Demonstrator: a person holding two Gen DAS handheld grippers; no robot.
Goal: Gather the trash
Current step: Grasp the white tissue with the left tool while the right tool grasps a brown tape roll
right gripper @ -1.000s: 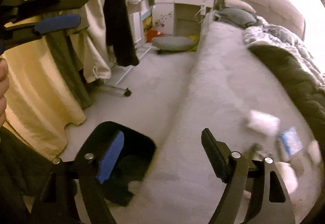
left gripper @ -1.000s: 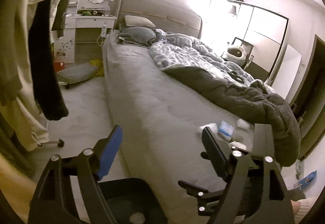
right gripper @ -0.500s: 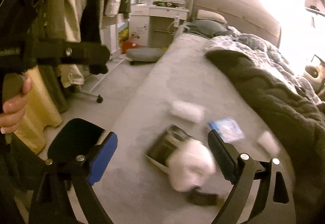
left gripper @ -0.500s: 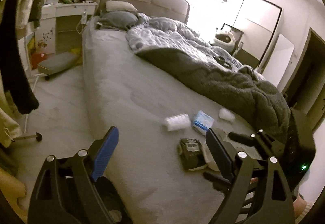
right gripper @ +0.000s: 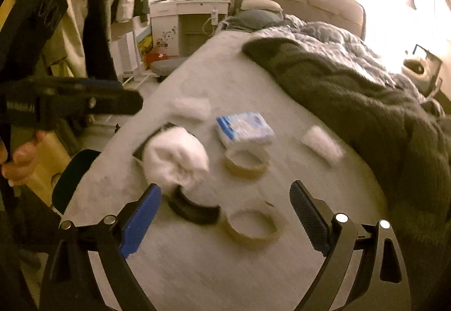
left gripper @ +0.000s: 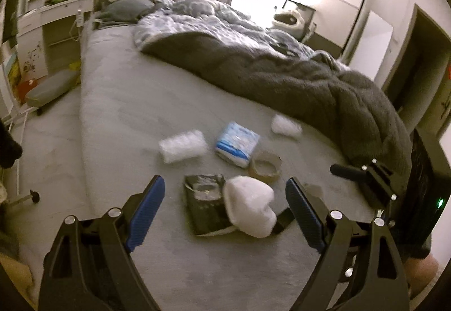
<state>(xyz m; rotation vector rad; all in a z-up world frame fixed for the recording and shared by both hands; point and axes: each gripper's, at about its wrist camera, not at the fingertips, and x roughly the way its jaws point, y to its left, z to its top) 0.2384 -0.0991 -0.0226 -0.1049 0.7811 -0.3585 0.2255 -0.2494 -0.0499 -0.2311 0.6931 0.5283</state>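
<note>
- Bedroom with a wide grey bed (left gripper: 121,102); a dark blanket (left gripper: 324,85) is pushed to the far side, and the litter lies on the bare sheet near the foot end
- Both views have swung from the floor and the black bin (right gripper: 70,170) onto the trash pile, so the bin sits at the bed's left edge behind the grippers and the pile is now straight ahead
- left gripper (left gripper: 225,215): jaws spread wide and empty, framing a white crumpled wad (left gripper: 249,206) that lies over a black packet (left gripper: 203,198)
- right gripper (right gripper: 225,218): jaws have just been opening and stand apart with nothing pinched; an empty tape ring (right gripper: 252,223) lies on the sheet between them, a black ring (right gripper: 194,209) just beside it
- Farther off lie a blue tissue pack (right gripper: 243,130), a second tape ring (right gripper: 246,163) and two small white wads (right gripper: 321,143)
- I judge a fresh pick is being lined up; every piece here has yet to go to the bin
</note>
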